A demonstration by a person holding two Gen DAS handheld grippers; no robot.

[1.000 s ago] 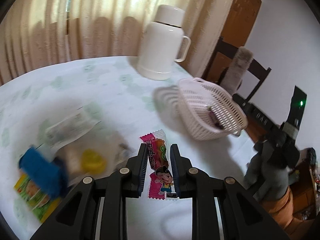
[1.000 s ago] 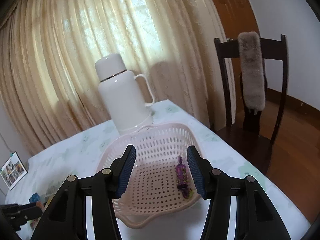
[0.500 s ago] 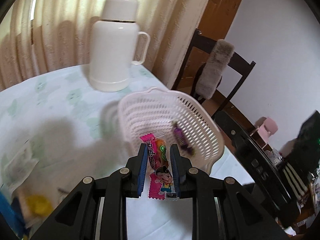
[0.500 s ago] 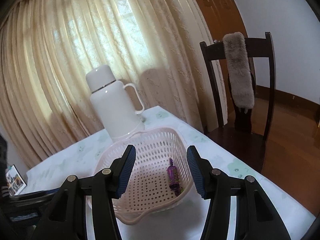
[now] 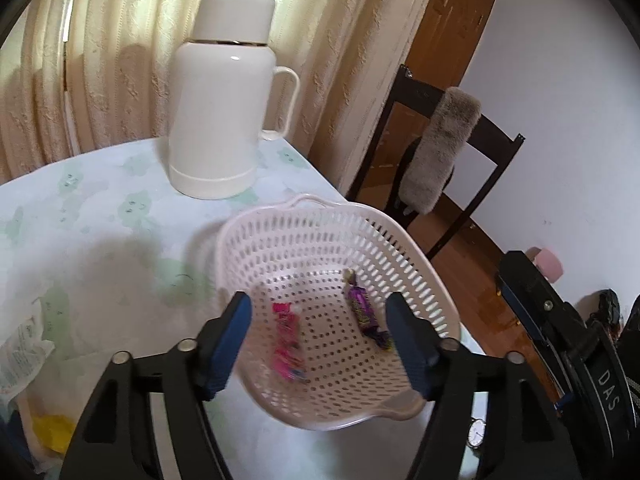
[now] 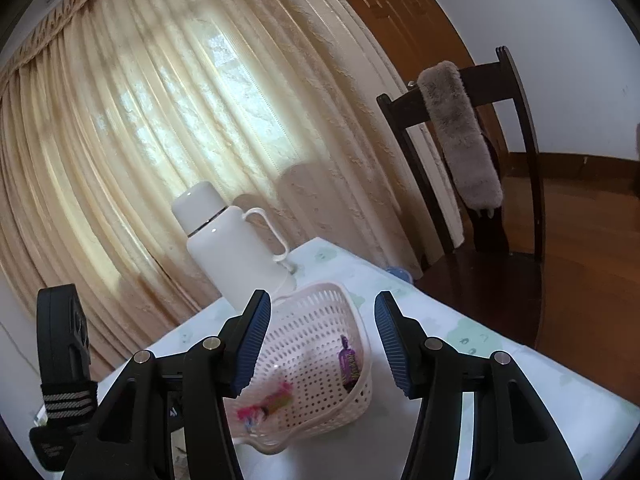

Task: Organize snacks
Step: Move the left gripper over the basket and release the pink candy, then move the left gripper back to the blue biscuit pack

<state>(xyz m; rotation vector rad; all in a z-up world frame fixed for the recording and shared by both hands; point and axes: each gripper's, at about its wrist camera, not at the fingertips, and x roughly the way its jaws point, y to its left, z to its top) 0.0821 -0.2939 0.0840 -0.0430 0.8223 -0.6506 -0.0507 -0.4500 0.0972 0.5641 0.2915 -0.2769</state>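
Note:
A pale pink perforated basket (image 5: 400, 248) sits on the table near its right edge; it also shows in the right wrist view (image 6: 356, 320). Inside lie a pink candy packet (image 5: 287, 340), blurred (image 6: 266, 406), and a purple wrapped candy (image 5: 364, 312) (image 6: 347, 362). My left gripper (image 5: 320, 340) is open and empty, just above the basket's near side. My right gripper (image 6: 322, 344) is open and empty, held back from the basket.
A white thermos jug (image 5: 224, 100) stands behind the basket. A dark wooden chair (image 5: 448, 160) with a grey fur cover is past the table's right edge. More snack packets, one yellow (image 5: 52, 432), lie at the left. The other gripper's body (image 6: 60, 360) is at left.
My left gripper carried the pink packet right to the basket, opened and let it go; the packet now lies in the basket. My right gripper drew back and rose, still open.

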